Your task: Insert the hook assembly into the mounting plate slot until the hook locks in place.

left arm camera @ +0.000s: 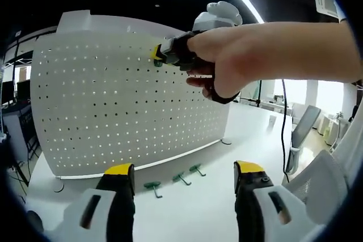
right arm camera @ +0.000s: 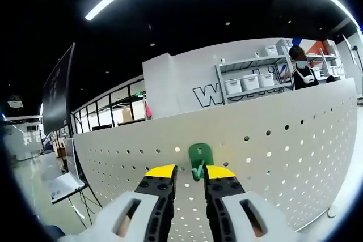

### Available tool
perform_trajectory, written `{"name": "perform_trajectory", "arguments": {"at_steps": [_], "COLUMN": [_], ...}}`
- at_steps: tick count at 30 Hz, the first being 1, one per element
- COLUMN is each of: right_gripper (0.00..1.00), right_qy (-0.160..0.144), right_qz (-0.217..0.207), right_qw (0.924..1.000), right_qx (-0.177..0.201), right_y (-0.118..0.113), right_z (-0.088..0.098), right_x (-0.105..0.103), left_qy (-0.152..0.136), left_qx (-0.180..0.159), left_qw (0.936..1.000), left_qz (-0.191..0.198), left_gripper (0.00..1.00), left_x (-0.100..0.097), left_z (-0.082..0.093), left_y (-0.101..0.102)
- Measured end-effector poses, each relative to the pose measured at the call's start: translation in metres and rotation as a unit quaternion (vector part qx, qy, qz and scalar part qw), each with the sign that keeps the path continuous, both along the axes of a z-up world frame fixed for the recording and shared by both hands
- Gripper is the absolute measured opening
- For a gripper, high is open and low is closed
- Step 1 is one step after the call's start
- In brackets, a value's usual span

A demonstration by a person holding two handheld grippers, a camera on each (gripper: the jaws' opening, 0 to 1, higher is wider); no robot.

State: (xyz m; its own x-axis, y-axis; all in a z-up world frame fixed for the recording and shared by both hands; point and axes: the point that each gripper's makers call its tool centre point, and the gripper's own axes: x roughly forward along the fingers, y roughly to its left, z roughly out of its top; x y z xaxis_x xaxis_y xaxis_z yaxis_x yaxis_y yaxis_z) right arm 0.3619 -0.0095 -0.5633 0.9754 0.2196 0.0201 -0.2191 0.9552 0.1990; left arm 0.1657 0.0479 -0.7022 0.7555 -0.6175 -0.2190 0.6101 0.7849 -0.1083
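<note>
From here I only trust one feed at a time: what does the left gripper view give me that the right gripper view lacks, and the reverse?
Left gripper view alone: three spare green plastic hooks lying on the white table in front of the board, the open left gripper, and the person's hand holding the right gripper against the board.

Right gripper view alone: a close look at the right gripper shut on a green plastic hook at the board's upper edge, with storage shelves behind.

Both: the white perforated pegboard and the held hook.
</note>
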Motion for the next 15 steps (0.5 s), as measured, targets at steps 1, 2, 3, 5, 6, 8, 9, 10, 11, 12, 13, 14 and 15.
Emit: {"name": "perform_trajectory", "arguments": {"at_steps": [1,2,3,5,6,8,9,10,11,12,13,14,15], "right_gripper": [0.20,0.22,0.23,0.29,0.32,0.35,0.37,0.38,0.40,0.41,0.42,0.43,0.43], "right_qy": [0.002,0.003,0.009,0.011,0.011,0.014,0.013,0.008,0.003,0.001,-0.003,-0.017,-0.025], "right_qz": [0.001,0.003,0.007,0.010,0.014,0.024,0.034,0.036,0.042,0.046,0.050,0.064,0.075], "right_qw": [1.0000,1.0000,0.9999,0.9998,0.9998,0.9994,0.9990,0.9989,0.9985,0.9984,0.9983,0.9969,0.9957], "right_qx": [0.001,0.001,-0.008,-0.011,-0.010,-0.021,-0.025,-0.030,-0.034,-0.031,-0.031,-0.041,-0.049], "right_y": [-0.001,-0.001,-0.001,-0.002,-0.001,0.000,0.002,0.002,0.003,0.002,0.002,0.005,0.008], "right_z": [-0.001,-0.002,-0.004,-0.005,-0.005,-0.006,-0.006,-0.005,-0.004,-0.004,-0.002,0.001,0.002], "right_x": [-0.001,-0.001,-0.002,-0.002,-0.002,-0.003,-0.005,-0.006,-0.006,-0.007,-0.008,-0.011,-0.012], "left_qy": [-0.001,-0.002,-0.002,-0.002,-0.001,-0.001,0.000,-0.001,0.000,0.000,0.000,0.000,0.000], "left_qx": [0.001,0.001,0.001,0.000,0.001,0.001,0.001,0.001,0.001,0.001,0.000,-0.001,-0.001], "left_qw": [1.0000,1.0000,1.0000,1.0000,1.0000,1.0000,1.0000,1.0000,1.0000,1.0000,1.0000,1.0000,1.0000], "left_qz": [-0.001,-0.001,-0.001,-0.001,0.000,0.000,0.000,0.000,0.001,0.001,0.002,0.001,0.001], "left_gripper": [0.73,0.73,0.73,0.74,0.74,0.74,0.74,0.74,0.74,0.74,0.74,0.74,0.74], "left_x": [0.000,0.000,0.000,0.000,0.000,0.000,0.000,0.000,0.000,0.000,0.000,0.000,0.001], "left_z": [0.001,0.001,0.001,0.001,0.001,0.000,-0.001,0.000,-0.001,-0.001,-0.001,0.000,0.000], "left_y": [-0.001,-0.001,-0.001,0.000,0.000,0.001,0.001,0.001,0.001,0.001,0.001,0.000,0.000]}}
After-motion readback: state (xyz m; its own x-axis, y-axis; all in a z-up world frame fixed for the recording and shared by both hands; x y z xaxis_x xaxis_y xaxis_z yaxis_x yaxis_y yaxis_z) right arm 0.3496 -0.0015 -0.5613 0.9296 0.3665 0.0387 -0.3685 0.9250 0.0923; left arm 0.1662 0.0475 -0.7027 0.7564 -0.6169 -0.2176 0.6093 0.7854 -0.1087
